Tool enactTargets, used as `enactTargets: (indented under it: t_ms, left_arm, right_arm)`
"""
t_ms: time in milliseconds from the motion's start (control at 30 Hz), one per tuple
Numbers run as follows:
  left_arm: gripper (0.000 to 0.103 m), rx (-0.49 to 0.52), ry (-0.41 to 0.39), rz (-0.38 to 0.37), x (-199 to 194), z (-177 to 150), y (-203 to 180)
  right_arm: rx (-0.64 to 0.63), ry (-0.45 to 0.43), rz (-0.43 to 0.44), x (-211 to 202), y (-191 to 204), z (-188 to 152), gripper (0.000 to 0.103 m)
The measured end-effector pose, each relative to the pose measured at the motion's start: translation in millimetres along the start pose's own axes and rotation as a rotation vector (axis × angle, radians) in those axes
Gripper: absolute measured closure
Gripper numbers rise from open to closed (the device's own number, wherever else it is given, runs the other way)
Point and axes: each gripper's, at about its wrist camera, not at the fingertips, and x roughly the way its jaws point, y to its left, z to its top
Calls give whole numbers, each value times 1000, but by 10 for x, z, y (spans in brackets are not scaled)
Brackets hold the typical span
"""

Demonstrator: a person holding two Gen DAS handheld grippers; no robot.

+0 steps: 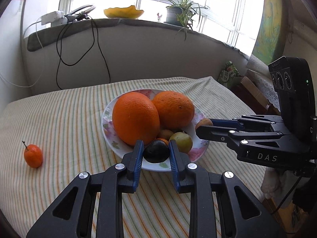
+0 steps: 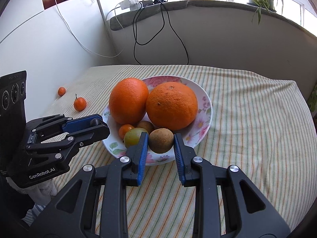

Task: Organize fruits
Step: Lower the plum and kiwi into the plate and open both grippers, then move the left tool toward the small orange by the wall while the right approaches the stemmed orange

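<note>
Plate [image 1: 111,138] sits approx. in the centre of the striped table [image 1: 59,119]. Free cloth lies at 9 o'clock of it, up to the small mandarin [image 1: 33,155]; a second small one [image 2: 61,91] is further, near the wall. The table's far edge runs close to the wall at 12 o'clock, and the right edge drops at 3 o'clock.

Left gripper [image 1: 156,145] is narrow, its pads pressing a dark plum [image 1: 156,155] over the plate's near rim. Right gripper [image 2: 160,138] is also narrow, clamped on a brown fruit [image 2: 160,141], whose long axis lies approx. 9 to 3 o'clock across the jaws.

In the plate: two big oranges touching, w/ the left orange [image 1: 135,118] oval, long axis approx. 12 to 6 o'clock, and the right orange [image 1: 174,109] rounder. A green fruit [image 1: 181,141] lies in front. The mandarin's stem points to 11 o'clock.
</note>
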Motion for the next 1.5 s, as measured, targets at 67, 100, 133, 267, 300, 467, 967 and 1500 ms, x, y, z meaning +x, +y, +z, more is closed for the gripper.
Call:
enactTargets:
  t_ms: [67, 100, 133, 267, 300, 467, 967, 1500]
  left_arm:
    - [79, 3, 1, -1, 9, 7, -9]
    - [79, 3, 2, -1, 13, 10, -12]
    - [79, 4, 3, -2, 20, 15, -18]
    - [79, 6, 3, -4, 29, 21, -29]
    - [79, 7, 4, -4, 32, 20, -29]
    - [79, 6, 4, -2, 28, 19, -28]
    - [67, 9, -3, 2, 6, 39, -21]
    - [36, 2, -18, 52, -63, 47, 23]
  right_arm:
    - [3, 0, 1, 3, -11, 2, 76]
    - [4, 0, 2, 4, -16, 3, 76]
    - [4, 1, 2, 4, -16, 3, 76]
    - [10, 0, 1, 8, -28, 2, 76]
    - [11, 0, 1, 10, -30, 0, 76]
    - [10, 1, 2, 20, -31, -1, 76]
    - [5, -23, -25, -29, -6, 9, 48]
    - [26, -45, -50, -104, -43, 40, 24]
